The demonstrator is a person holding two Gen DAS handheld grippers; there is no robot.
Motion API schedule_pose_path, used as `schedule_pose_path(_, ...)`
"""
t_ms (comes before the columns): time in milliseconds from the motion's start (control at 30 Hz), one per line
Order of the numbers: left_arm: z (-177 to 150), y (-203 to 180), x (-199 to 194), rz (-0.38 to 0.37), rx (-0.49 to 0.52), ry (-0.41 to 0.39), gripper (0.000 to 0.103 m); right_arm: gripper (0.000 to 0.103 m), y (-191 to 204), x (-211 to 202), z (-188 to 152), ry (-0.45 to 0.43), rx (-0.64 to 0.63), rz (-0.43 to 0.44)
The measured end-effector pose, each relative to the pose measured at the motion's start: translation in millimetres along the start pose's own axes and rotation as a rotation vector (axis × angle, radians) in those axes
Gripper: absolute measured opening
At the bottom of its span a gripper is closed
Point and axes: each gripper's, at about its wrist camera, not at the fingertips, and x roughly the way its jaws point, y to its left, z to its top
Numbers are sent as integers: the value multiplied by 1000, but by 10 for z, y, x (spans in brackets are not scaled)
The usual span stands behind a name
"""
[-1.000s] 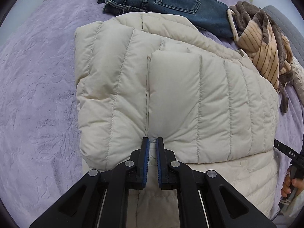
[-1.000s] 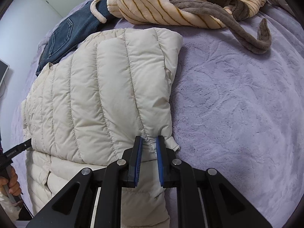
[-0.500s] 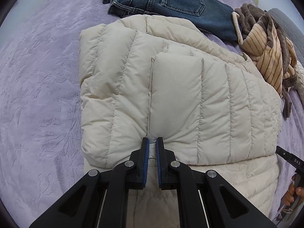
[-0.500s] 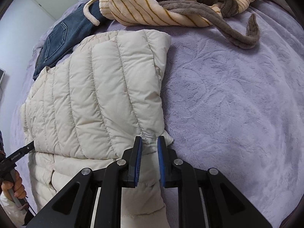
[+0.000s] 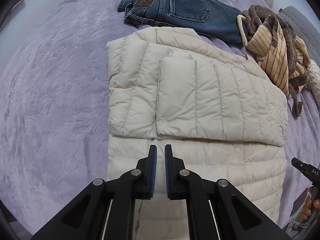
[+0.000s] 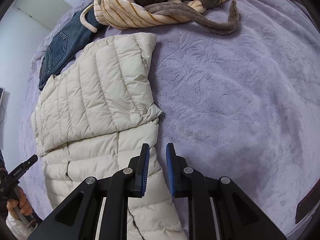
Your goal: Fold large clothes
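A cream quilted puffer jacket (image 5: pixel 200 104) lies on the purple bed cover, its two sleeves folded across the chest. It also shows in the right wrist view (image 6: pixel 96 100). My left gripper (image 5: pixel 160 150) hovers over the jacket's lower part, just below the folded sleeve edge, jaws nearly closed with a narrow empty gap. My right gripper (image 6: pixel 157 150) hangs above the jacket's right side edge, jaws slightly apart and empty. The folded sleeve's cuff (image 6: pixel 154 112) lies free beyond it.
Folded blue jeans (image 5: pixel 180 14) lie beyond the jacket's collar. A striped beige and brown fleece robe (image 5: pixel 280 56) is piled at the far right, its belt (image 6: pixel 200 18) trailing on the purple bed cover (image 6: pixel 240 90). The other gripper's tip (image 5: pixel 306 170) shows at the right edge.
Both grippers let go of the folded sleeve edges and pulled back toward the jacket's hem. The right jaws opened a little wider. The sleeves stay lying across the chest.
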Motion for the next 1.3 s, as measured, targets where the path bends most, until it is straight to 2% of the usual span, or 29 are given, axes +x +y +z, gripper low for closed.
schedule_pose_path(33, -39, -12, -31, 6, -1, 5, 9, 21, 12, -23, -29, 5, 0, 7)
schedule_pose_path(100, -138, -22, -107, 19, -1, 11, 9, 34, 32, -72, -98, 16, 1, 17)
schedule_pose_path(167, -211, -45, -173, 37, 0, 15, 9, 41, 50, -126, -184, 25, -2, 28)
schedule_pose_path(333, -399, -60, -304, 55, -11, 31, 9, 49, 128, -237, -358, 53, -26, 51)
schedule_pose_path(400, -480, -65, -349, 66, -12, 32, 9, 56, 145, -293, -427, 61, -31, 62)
schedule_pose_path(567, -651, -63, -428, 60, -39, 46, 10, 56, 144, -409, -532, 60, -41, 71)
schedule_pose_path(600, -689, -64, -437, 57, -47, 50, 28, 56, 137, -422, -541, 63, -42, 71)
schedule_pose_path(633, -722, -61, -449, 54, -56, 56, 80, 56, 127, -435, -554, 65, -43, 73)
schedule_pose_path(667, -758, -55, -480, 62, -71, 49, 101, 56, 124, -446, -569, 68, -44, 76)
schedule_pose_path(733, -832, -84, -588, 71, -71, 2, 103, 56, 119, -465, -591, 74, -49, 78)
schedule_pose_path(933, -958, -136, -736, 107, -63, -8, 103, 56, 144, -522, -658, 85, -71, 86)
schedule_pose_path(1000, -997, -135, -799, 111, -62, -20, 103, 61, 164, -555, -683, 84, -76, 92)
schedule_pose_path(1100, -1051, -127, -840, 133, -56, -22, 103, 86, 208, -655, -732, 53, -80, 125)
schedule_pose_path(1300, -1157, -97, -875, 111, -32, -9, 103, 86, 277, -744, -907, 34, -87, 184)
